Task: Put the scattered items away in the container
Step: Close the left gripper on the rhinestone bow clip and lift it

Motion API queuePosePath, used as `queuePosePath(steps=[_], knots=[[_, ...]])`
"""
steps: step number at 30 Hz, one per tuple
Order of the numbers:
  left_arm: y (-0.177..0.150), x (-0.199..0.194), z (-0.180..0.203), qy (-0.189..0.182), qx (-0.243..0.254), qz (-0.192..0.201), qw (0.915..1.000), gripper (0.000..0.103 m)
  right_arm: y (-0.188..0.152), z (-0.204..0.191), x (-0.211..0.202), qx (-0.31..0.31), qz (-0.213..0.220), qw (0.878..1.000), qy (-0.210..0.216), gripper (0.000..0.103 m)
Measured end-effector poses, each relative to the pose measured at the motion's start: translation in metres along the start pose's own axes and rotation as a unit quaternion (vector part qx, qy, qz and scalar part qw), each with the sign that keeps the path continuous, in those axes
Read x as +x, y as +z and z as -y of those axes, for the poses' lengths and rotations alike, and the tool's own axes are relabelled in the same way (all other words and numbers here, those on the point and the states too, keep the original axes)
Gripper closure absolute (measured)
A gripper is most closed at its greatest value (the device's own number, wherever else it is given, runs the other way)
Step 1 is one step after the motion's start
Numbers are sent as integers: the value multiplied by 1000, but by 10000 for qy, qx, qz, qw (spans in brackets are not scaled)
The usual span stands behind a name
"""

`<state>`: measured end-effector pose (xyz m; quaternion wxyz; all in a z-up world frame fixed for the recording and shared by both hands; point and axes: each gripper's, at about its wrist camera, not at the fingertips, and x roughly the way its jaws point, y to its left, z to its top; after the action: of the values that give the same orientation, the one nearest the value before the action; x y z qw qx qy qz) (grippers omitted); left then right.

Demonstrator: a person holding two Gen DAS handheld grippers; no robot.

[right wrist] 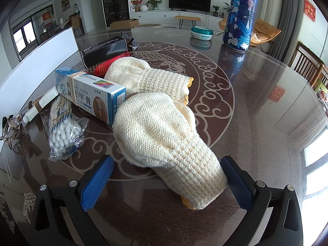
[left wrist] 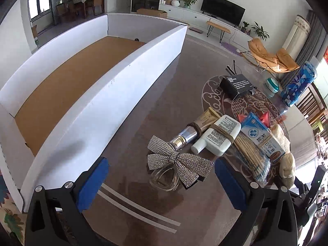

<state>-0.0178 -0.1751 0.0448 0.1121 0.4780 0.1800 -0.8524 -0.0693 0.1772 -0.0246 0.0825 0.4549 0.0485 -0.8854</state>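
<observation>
A long white box with a brown cardboard floor lies at the left of the glass table. My left gripper is open, and a rhinestone bow hair clip on a clear glass piece sits between its blue pads. Behind it lie a bundled gold tube, a white bottle, a cotton swab bag and a blue-white ointment box. My right gripper is open around the cuff of a cream knitted glove. A second glove lies beyond.
A black box, a red packet, a teal-white round case and a tall blue patterned can stand farther back on the table. Wooden chairs line the right edge.
</observation>
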Motion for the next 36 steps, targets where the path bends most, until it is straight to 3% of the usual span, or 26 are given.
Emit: queuePosePath(steps=[3, 7, 10, 15, 18, 23, 24, 26, 31, 36], knots=[[23, 4, -17, -231, -291, -316, 9988, 0, 0, 0, 0, 0, 0, 10000, 0, 0], [23, 17, -3, 216, 17, -532, 9983, 0, 0, 0, 0, 0, 0, 10000, 0, 0], [6, 24, 17, 218, 125, -624, 9977, 0, 0, 0, 0, -1, 0, 10000, 0, 0], [-16, 44, 45, 1132, 390, -403, 9920, 0, 0, 0, 0, -1, 1, 10000, 1, 0], [-25, 59, 47, 1386, 478, -473, 9881, 0, 0, 0, 0, -1, 1, 10000, 1, 0], [-40, 53, 31, 1306, 624, -240, 9892, 3, 0, 0, 0, -1, 1, 10000, 1, 0], [-43, 50, 25, 1240, 658, -203, 9899, 15, 0, 0, 0, -1, 0, 10000, 1, 0], [-50, 46, 14, 1125, 659, -270, 9911, 26, 0, 0, 0, -1, 1, 10000, 1, 0], [-54, 43, 10, 1067, 703, -229, 9915, 25, 0, 0, 0, -1, 1, 10000, 1, 0], [-37, 63, 18, 1227, 702, -267, 9896, 9, 0, 0, -1, -1, 1, 10000, 2, 0]])
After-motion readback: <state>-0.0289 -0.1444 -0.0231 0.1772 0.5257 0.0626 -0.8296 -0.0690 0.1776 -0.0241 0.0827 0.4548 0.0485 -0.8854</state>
